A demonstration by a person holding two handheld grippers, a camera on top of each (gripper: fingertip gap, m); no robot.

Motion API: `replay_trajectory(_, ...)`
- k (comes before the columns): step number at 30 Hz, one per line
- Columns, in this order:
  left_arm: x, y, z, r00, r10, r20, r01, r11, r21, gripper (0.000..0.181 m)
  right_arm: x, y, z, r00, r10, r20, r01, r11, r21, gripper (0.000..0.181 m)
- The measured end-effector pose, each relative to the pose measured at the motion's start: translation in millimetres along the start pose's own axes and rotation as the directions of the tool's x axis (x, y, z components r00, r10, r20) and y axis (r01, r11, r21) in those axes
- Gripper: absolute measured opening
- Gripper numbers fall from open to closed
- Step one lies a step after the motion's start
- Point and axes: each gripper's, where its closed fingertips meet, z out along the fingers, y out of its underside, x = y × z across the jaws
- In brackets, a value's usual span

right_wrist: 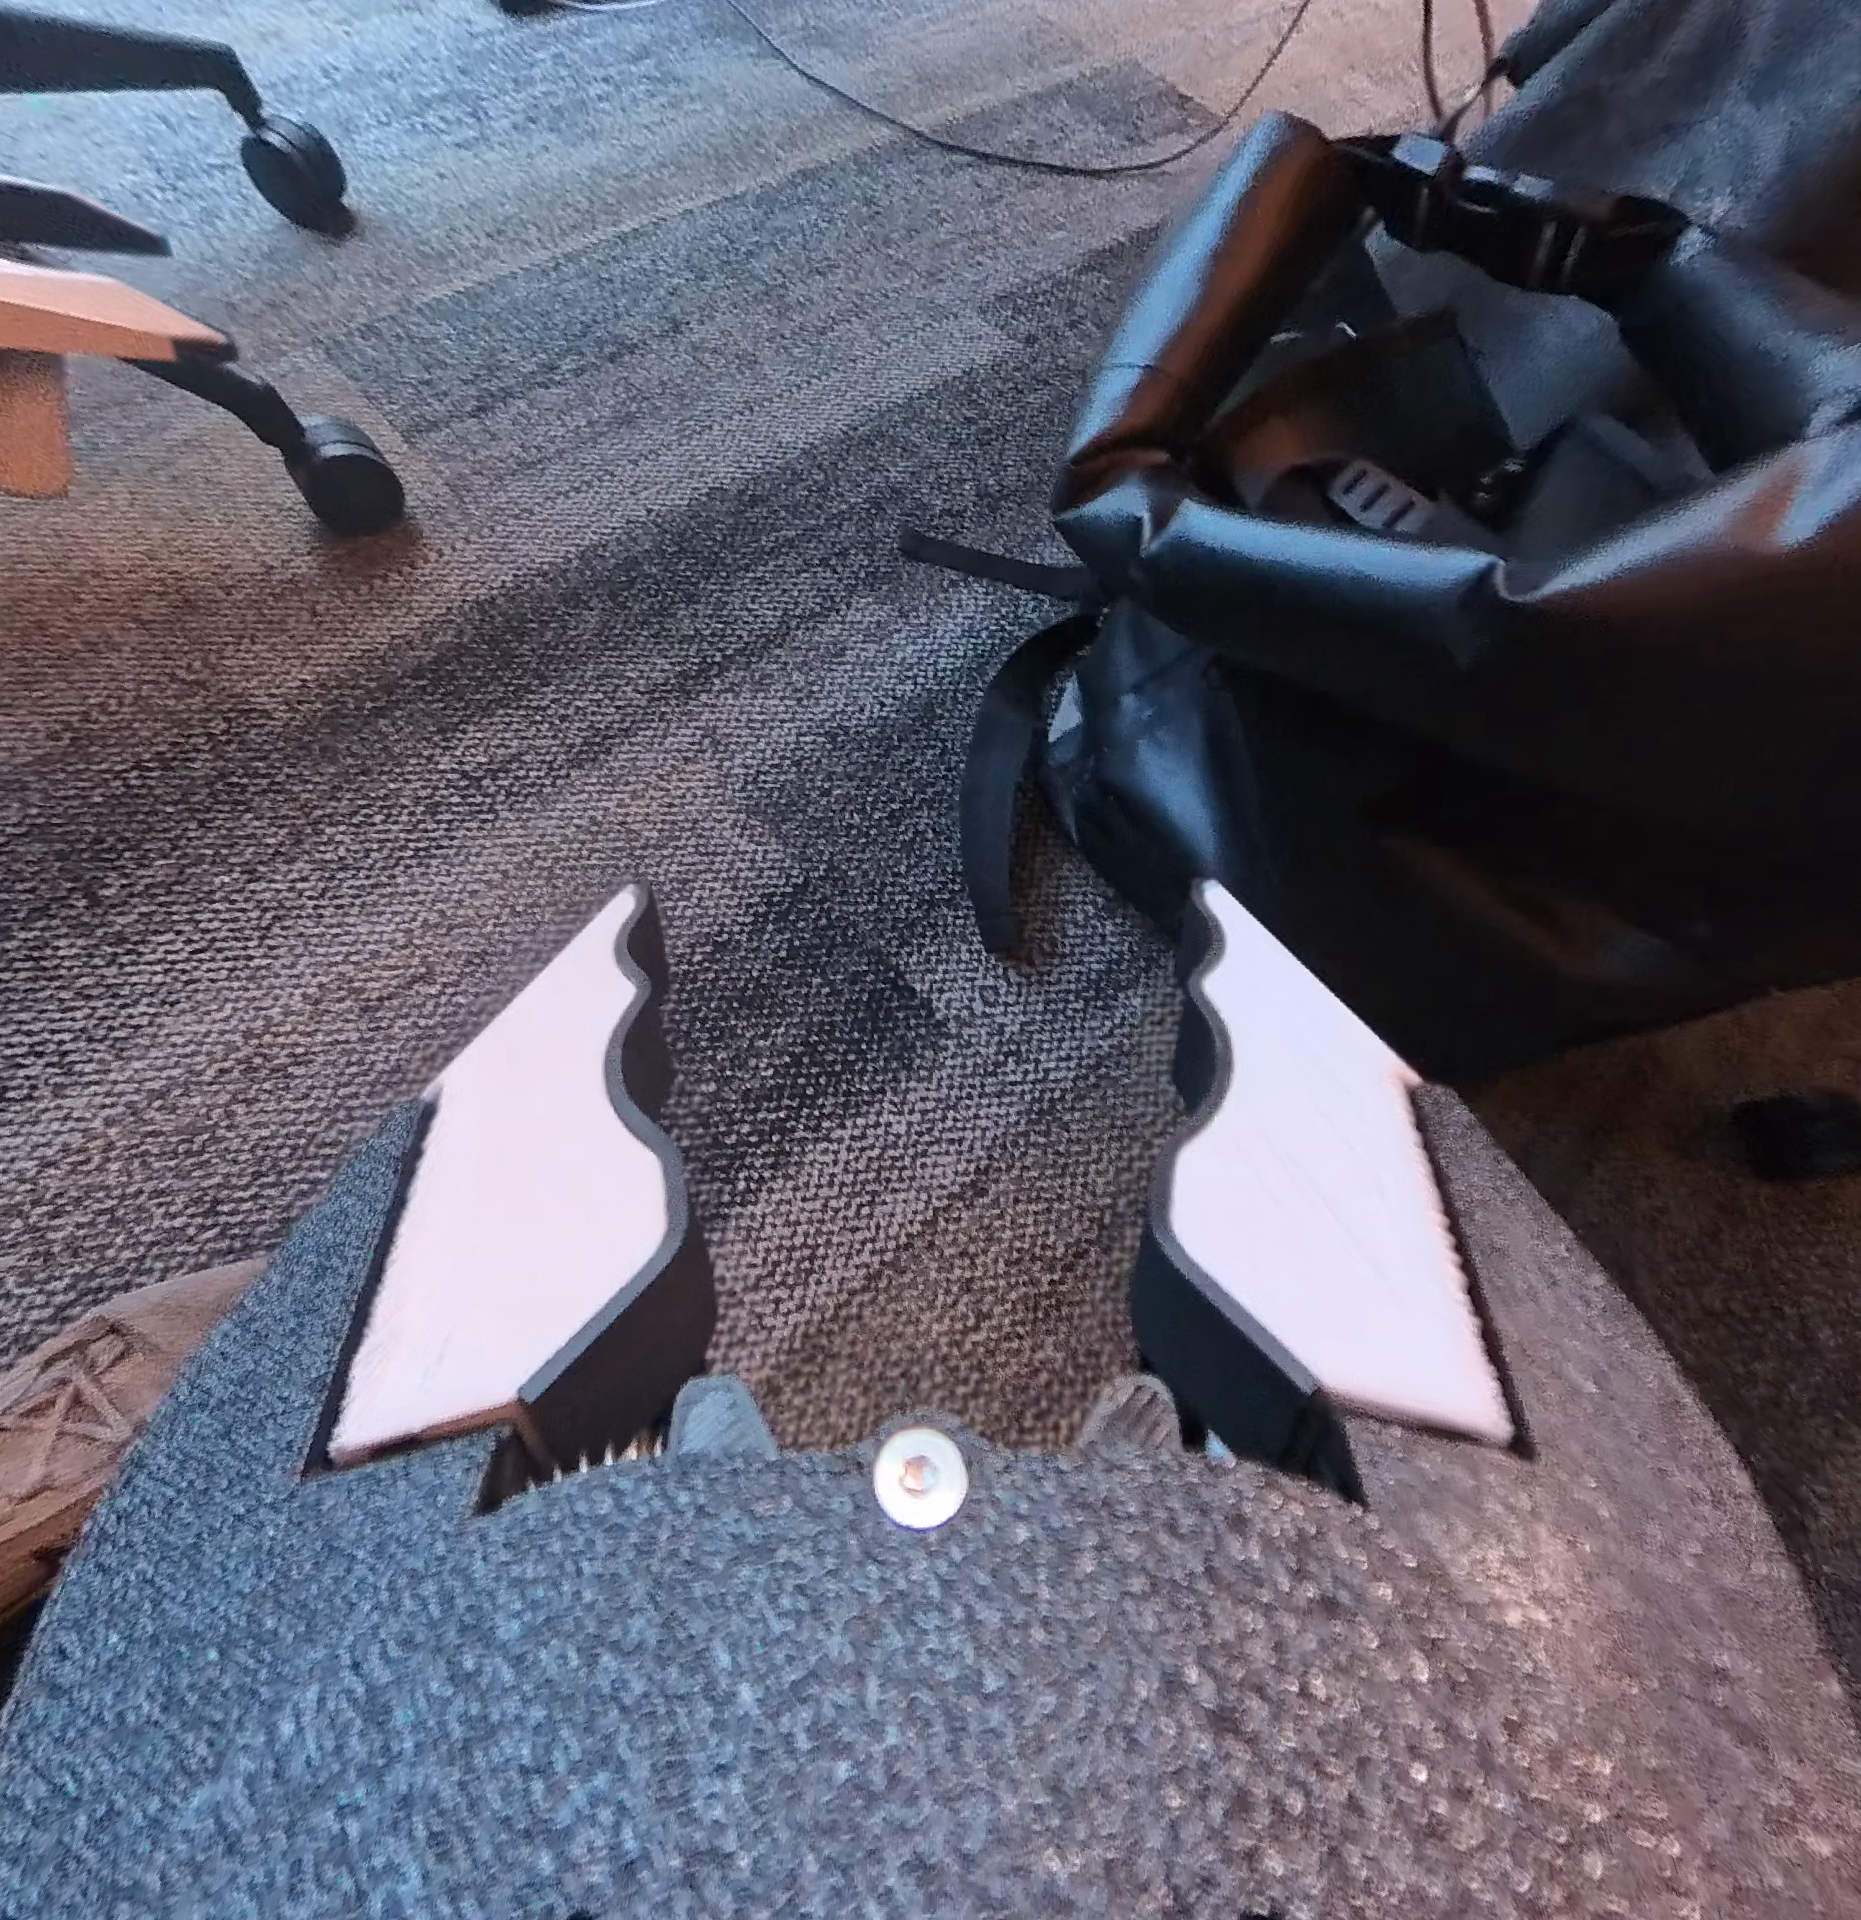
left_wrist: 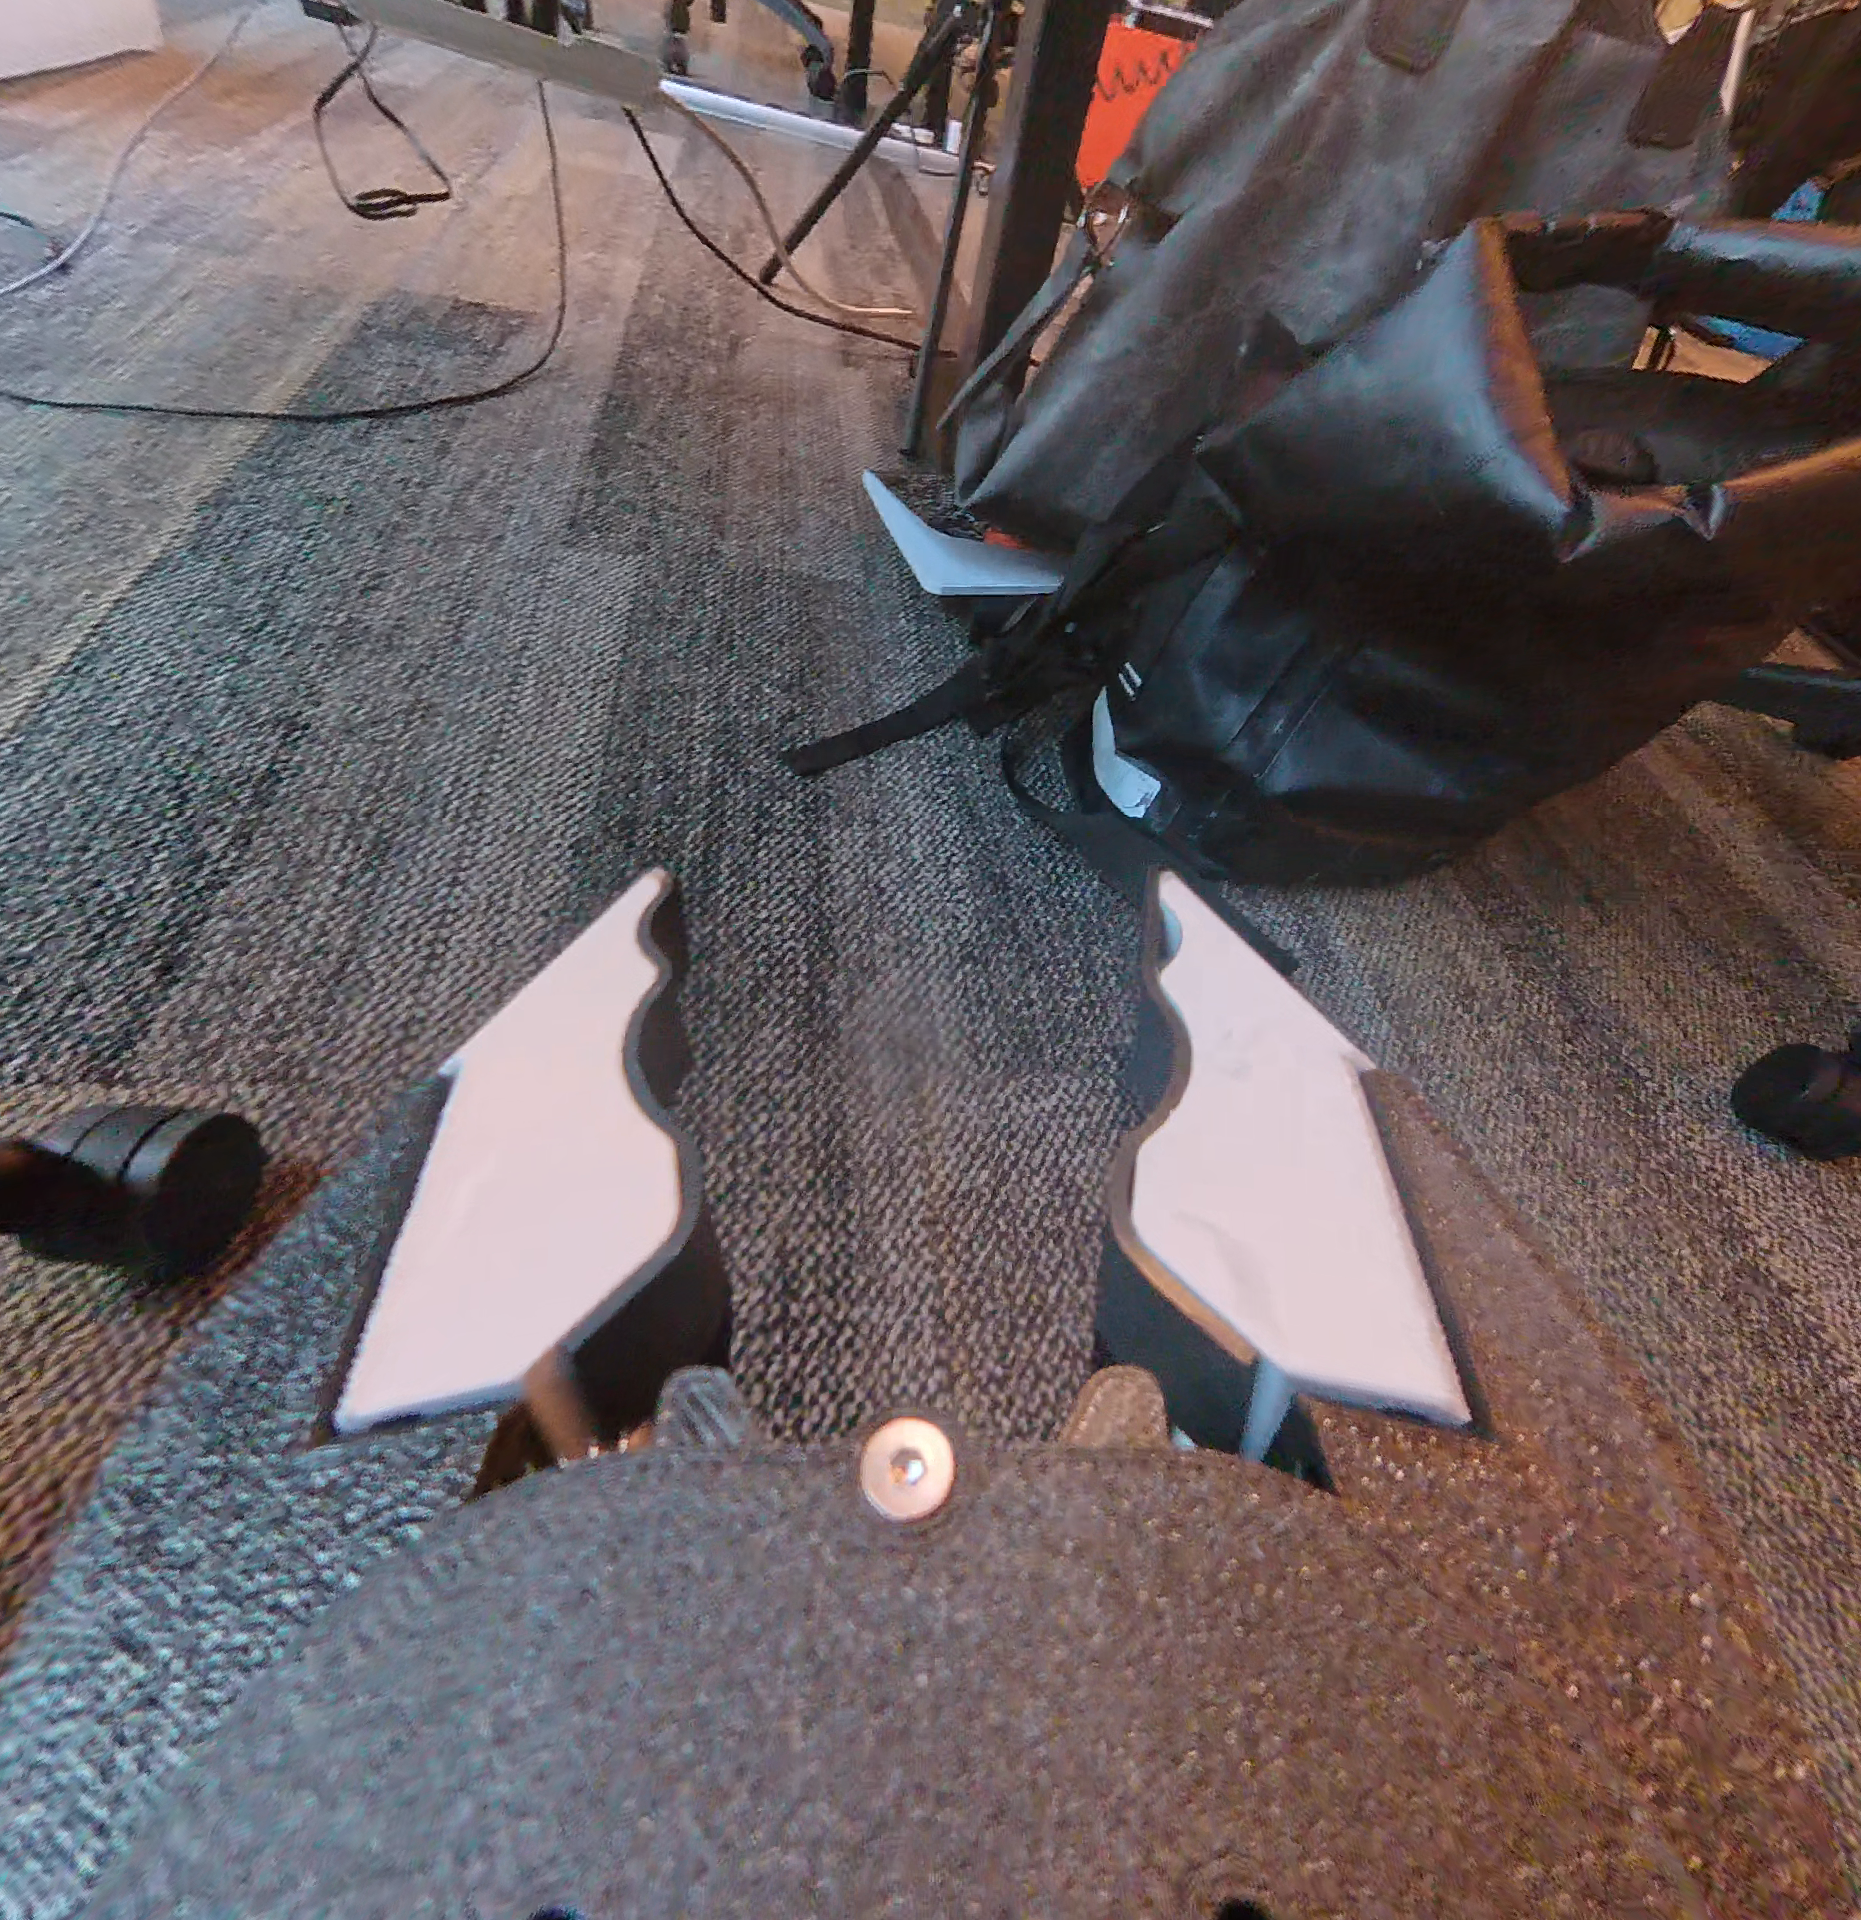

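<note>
A black backpack [left_wrist: 1352,623] stands on the grey carpet to the right, its top open. My left gripper [left_wrist: 910,883] is open and empty, low over the carpet, its right fingertip close to the backpack's base. In the right wrist view the backpack [right_wrist: 1477,582] shows its open top with grey lining and a buckle inside. My right gripper [right_wrist: 921,899] is open and empty over the carpet, its right finger [right_wrist: 1310,1164] next to the backpack's side. A black strap [right_wrist: 993,790] hangs from the bag just ahead of the right gripper.
A second grey bag [left_wrist: 1269,260] leans behind the backpack by a dark table leg [left_wrist: 1019,197]. Cables [left_wrist: 552,291] run over the carpet at the back. Chair casters sit at the left [left_wrist: 167,1174] and right [left_wrist: 1809,1101]. A chair base with casters [right_wrist: 349,473] stands left in the right wrist view. My left tips are about 35 cm from the backpack [right_wrist: 1477,582], my right tips only 11 cm.
</note>
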Motion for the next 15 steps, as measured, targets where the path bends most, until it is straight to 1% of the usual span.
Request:
replay_trajectory(3, 11.6, 8.3, 13.0, 1.0, -0.007, -0.026, 0.006, 1.0, -0.02, 0.088, 8.5, 5.6, -4.9, 1.0, 0.004, -0.023, -0.004, 1.0, -0.007, 0.099)
replay_trajectory(5, 16.0, 11.9, 16.0, 0.999, -0.012, -0.033, 0.011, 1.0, -0.028, 0.09, 7.8, 5.6, -6.4, 1.0, 0.007, -0.014, -0.007, 1.0, -0.006, 0.099)
replay_trajectory(7, 15.3, 12.4, 13.9, 1.0, -0.009, -0.028, 0.008, 1.0, -0.025, 0.091, 1.2, 2.3, -5.5, 1.0, -0.002, 0.015, 0.002, 1.0, -0.007, 0.098)
replay_trajectory(9, 7.6, 13.4, 7.6, 1.0, -0.008, -0.005, 0.008, 1.0, -0.022, 0.094, -11.2, -6.1, 0.2, 0.998, -0.011, 0.061, 0.011, 1.0, 0.002, 0.096)
replay_trajectory(12, -18.3, 22.2, -11.2, 0.995, -0.038, 0.095, 0.042, 0.998, -0.038, 0.095, -38.7, -25.4, 22.7, 0.989, -0.023, 0.147, 0.018, 0.999, 0.038, 0.095)
replay_trajectory(15, -49.2, 40.3, -42.1, 0.97, -0.085, 0.229, 0.103, 0.992, -0.07, 0.094, -76.7, -48.0, 54.4, 0.966, -0.062, 0.251, 0.041, 0.995, 0.089, 0.096)
